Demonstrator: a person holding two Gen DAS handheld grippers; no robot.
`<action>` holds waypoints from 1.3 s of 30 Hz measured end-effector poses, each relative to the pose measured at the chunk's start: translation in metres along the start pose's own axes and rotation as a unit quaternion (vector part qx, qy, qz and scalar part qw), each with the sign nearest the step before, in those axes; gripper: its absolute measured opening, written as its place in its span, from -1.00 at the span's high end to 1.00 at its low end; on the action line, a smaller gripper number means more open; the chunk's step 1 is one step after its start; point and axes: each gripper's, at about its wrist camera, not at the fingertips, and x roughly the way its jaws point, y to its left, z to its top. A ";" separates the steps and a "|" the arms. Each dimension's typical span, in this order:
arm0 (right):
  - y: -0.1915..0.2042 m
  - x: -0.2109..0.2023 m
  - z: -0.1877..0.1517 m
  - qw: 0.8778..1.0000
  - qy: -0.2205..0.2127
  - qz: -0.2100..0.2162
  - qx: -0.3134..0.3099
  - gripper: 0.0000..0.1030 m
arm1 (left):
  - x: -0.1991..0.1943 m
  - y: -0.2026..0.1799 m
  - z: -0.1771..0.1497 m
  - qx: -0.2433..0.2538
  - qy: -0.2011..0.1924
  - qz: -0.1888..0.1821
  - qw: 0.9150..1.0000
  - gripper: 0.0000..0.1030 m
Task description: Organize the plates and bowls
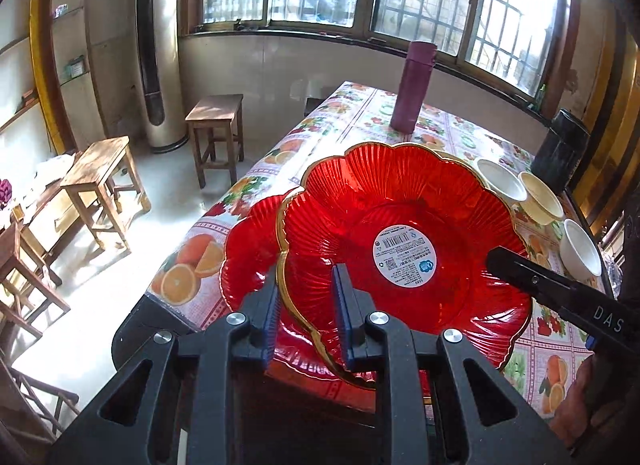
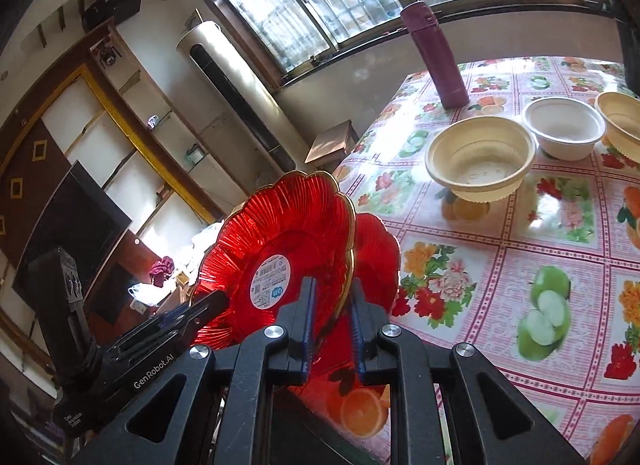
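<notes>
Both tongs clamp the same red translucent scalloped plate w/ gold rim (image 1: 400,233), held tilted above the desk's near corner. Left tongs (image 1: 306,305) are pinched on its near-left rim; blue pads sit either side of the gold edge. Right tongs (image 2: 332,317) are pinched on the opposite rim, gold edge running between the pads. In left wrist view the right tongs come in from the right over the plate's edge; in right wrist view the left tongs come in from lower left. Round white barcode sticker (image 1: 404,255) sits at plate centre.

Second red scalloped plate (image 1: 250,249) lies on the desk under/behind the held one, at the corner of the desk w/ fruit-print cloth (image 2: 500,265).

Further back on the desk: cream ribbed plastic bowl (image 2: 480,161), white plastic bowl (image 2: 564,127) just beside it, another cream bowl (image 2: 622,121) at the right edge. Tall purple flask (image 2: 436,57) stands upright near the far end. Wooden stools (image 1: 216,133) on the floor left of the desk.
</notes>
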 end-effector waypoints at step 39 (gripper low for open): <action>-0.103 -0.048 0.024 0.987 -0.147 -0.063 0.006 -0.93 | 0.012 -0.038 0.011 -0.033 -0.007 -0.159 0.987 -0.97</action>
